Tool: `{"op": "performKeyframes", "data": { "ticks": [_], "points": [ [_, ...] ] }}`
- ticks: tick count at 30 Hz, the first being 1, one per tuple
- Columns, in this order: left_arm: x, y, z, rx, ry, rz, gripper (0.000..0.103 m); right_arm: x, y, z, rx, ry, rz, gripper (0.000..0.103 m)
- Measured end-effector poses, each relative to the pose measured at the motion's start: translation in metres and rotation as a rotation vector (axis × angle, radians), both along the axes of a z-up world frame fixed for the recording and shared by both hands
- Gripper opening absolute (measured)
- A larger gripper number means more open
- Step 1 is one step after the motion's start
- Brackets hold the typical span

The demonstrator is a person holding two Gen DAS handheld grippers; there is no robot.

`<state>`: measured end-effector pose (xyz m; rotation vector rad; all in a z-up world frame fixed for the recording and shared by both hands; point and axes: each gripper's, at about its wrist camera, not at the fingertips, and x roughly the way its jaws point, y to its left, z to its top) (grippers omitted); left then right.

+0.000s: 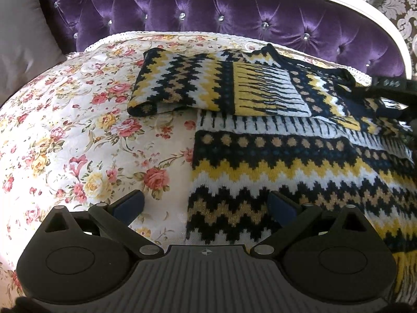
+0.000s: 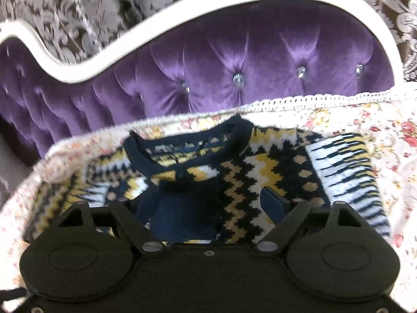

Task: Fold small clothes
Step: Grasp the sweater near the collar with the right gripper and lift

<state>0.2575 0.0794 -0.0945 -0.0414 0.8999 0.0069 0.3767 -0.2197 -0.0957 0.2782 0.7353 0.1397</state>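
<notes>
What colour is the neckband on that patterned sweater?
Dark navy neckband on the zigzag knitted sweater, clearest in the right wrist view.

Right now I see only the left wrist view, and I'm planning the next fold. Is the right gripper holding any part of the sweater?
Observer: No. The right gripper stands open over the sweater, and its pads press on nothing.
Operator: What lies between its fingers?
Observer: A plain navy cuff, probably the sleeve's end, lying loose on the sweater's chest.
Operator: And where is the neck?
Observer: The navy collar points toward the purple headboard, with a label showing inside it.
</notes>
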Motion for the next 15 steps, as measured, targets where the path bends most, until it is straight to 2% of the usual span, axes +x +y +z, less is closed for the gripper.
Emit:
{"op": "performKeyframes", "data": {
  "ticks": [6, 7, 8, 10, 11, 12, 15],
  "points": [
    [0.002, 0.000, 0.001, -0.005, 0.007, 0.016, 0.102, -0.002, 0.013, -0.007, -0.052, -0.011, 0.031, 0.086],
    [0.002, 0.000, 0.001, -0.005, 0.007, 0.015, 0.102, -0.003, 0.016, -0.007, -0.055, -0.019, 0.043, 0.079],
    [0.002, 0.000, 0.001, -0.006, 0.007, 0.015, 0.102, -0.001, 0.019, -0.007, -0.055, -0.022, 0.062, 0.066],
    [0.002, 0.000, 0.000, -0.006, 0.006, 0.015, 0.102, 0.000, 0.026, -0.006, -0.075, -0.023, 0.095, 0.053],
    [0.002, 0.000, 0.000, -0.006, 0.006, 0.015, 0.102, 0.000, 0.028, -0.004, -0.088, -0.025, 0.105, 0.035],
    [0.002, -0.001, 0.001, -0.007, 0.006, 0.015, 0.102, 0.000, 0.030, -0.003, -0.087, -0.026, 0.115, 0.026],
    [0.002, -0.001, 0.001, -0.006, 0.005, 0.015, 0.102, -0.001, 0.034, 0.006, -0.073, -0.044, 0.130, 0.023]
  ]
}}
